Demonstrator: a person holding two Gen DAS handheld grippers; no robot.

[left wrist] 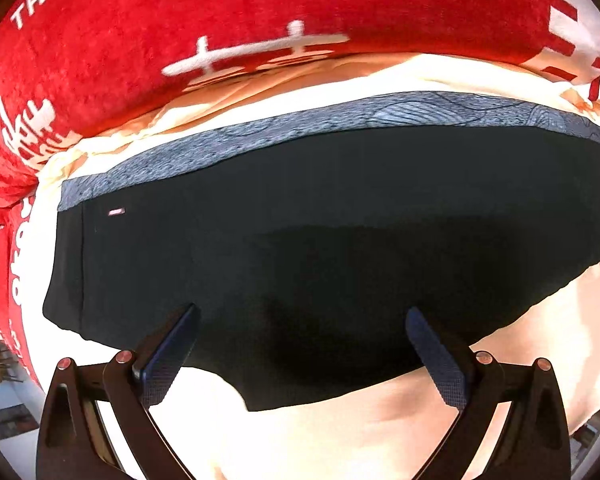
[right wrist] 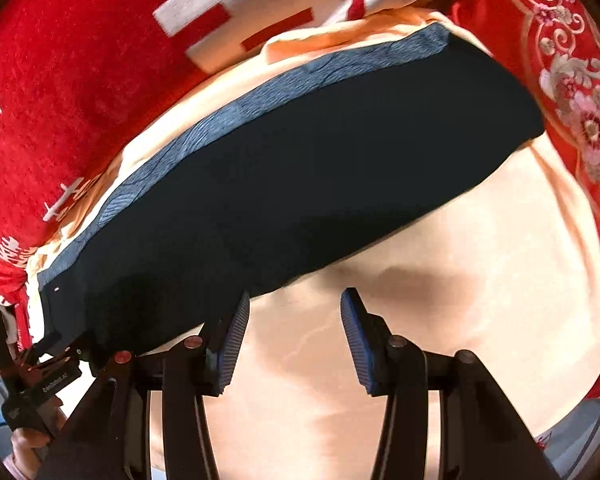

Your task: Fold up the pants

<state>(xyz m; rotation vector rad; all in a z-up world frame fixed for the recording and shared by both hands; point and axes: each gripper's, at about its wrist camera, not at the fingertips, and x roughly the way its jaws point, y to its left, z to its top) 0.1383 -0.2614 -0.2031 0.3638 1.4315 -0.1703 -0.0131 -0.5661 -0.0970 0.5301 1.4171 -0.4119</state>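
The dark pants [left wrist: 320, 240] lie folded flat on a cream sheet [left wrist: 340, 432], with a grey-blue patterned waistband [left wrist: 340, 120] along the far edge. My left gripper [left wrist: 302, 312] is open and empty, its fingers just above the pants' near edge. In the right wrist view the pants [right wrist: 300, 168] run diagonally, waistband [right wrist: 220, 120] on the far side. My right gripper [right wrist: 294, 300] is open and empty, over the cream sheet [right wrist: 440, 280] just past the pants' near edge. The left gripper [right wrist: 56, 344] shows at the lower left there.
A red blanket with white lettering [left wrist: 180, 20] is bunched behind the pants. A red embroidered flowered cloth [right wrist: 572, 100] lies at the right. The sheet's edge drops off at the lower right [right wrist: 580, 420].
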